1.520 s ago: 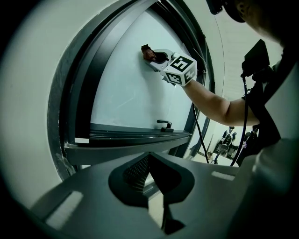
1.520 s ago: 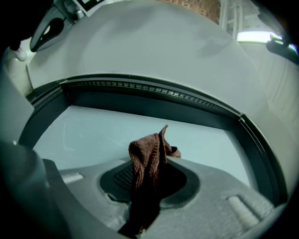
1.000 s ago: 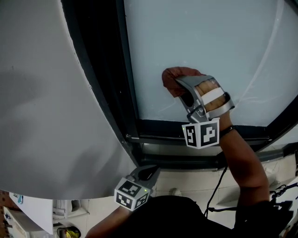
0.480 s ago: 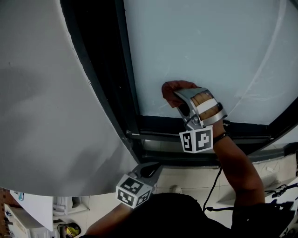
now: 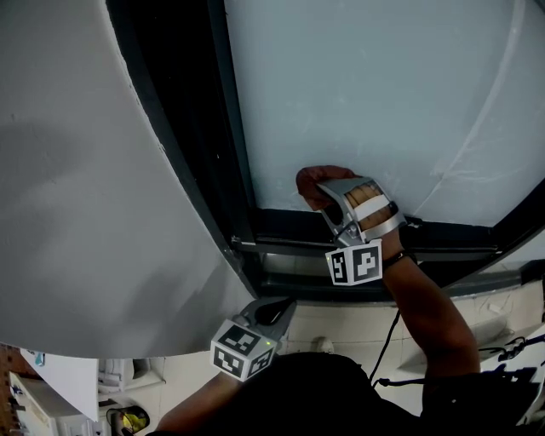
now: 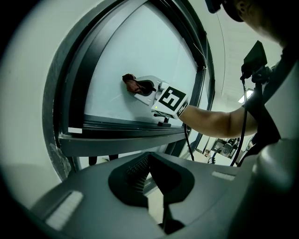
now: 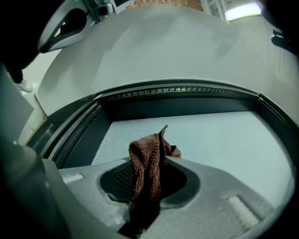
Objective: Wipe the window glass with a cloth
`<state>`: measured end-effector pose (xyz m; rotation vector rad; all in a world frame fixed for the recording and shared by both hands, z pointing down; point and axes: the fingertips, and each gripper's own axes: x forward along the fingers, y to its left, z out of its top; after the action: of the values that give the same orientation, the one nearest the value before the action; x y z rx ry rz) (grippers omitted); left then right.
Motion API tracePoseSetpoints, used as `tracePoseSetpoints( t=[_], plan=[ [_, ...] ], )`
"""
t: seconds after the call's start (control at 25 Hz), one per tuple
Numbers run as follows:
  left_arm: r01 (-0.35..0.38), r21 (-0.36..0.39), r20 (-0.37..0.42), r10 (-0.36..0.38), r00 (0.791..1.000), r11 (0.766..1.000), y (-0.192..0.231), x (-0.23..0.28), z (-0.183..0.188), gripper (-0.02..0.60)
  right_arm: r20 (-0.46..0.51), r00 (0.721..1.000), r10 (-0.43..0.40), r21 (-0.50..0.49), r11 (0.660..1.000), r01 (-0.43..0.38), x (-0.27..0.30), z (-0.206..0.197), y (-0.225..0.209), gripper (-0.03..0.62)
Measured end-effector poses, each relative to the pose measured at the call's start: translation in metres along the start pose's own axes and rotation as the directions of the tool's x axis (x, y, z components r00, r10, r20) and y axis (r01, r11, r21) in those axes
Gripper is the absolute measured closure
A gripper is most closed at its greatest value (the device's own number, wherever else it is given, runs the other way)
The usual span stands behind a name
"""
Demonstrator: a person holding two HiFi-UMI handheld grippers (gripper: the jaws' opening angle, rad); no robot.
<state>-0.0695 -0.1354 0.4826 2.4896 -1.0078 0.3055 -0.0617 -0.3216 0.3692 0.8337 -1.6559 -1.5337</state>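
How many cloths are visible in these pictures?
1. The brown cloth is pinched in the right gripper, held against the window glass near its bottom frame. No other is visible.

I record a plain grey wall point(image 5: 77, 213) filling my left side, meeting a dark window frame point(image 5: 183, 128). Below the frame's bottom rail point(image 5: 298, 285) lies pale tiled floor point(image 5: 349, 328). A black cable point(image 5: 392, 341) hangs in front of it. A ceiling light point(image 7: 240, 11) glows overhead.
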Motion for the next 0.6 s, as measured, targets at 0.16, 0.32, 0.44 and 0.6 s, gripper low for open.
tracePoseSetpoints(
  t=[0.16,0.32,0.44,0.6],
  plan=[
    [-0.005,-0.001,0.003,0.005,1.000,1.000,0.002,-0.002,0.001,0.565,-0.005,1.000,0.031,-0.001,1.000,-0.031,0.000,-0.002,0.017,0.513],
    [-0.004,0.002,0.004,0.004,1.000,1.000,0.001,-0.002,0.001,0.565,-0.016,0.998,0.055,0.007,0.998,-0.055,0.001,-0.005,0.031,0.513],
    [-0.006,0.003,0.005,0.006,1.000,1.000,0.002,-0.003,0.002,0.565,-0.024,0.997,0.079,0.012,0.997,-0.078,0.001,-0.006,0.043,0.513],
    [-0.005,0.003,0.006,0.005,1.000,1.000,0.001,-0.003,0.003,0.565,-0.030,0.993,0.112,0.026,0.993,-0.111,0.001,-0.009,0.059,0.513]
  ],
)
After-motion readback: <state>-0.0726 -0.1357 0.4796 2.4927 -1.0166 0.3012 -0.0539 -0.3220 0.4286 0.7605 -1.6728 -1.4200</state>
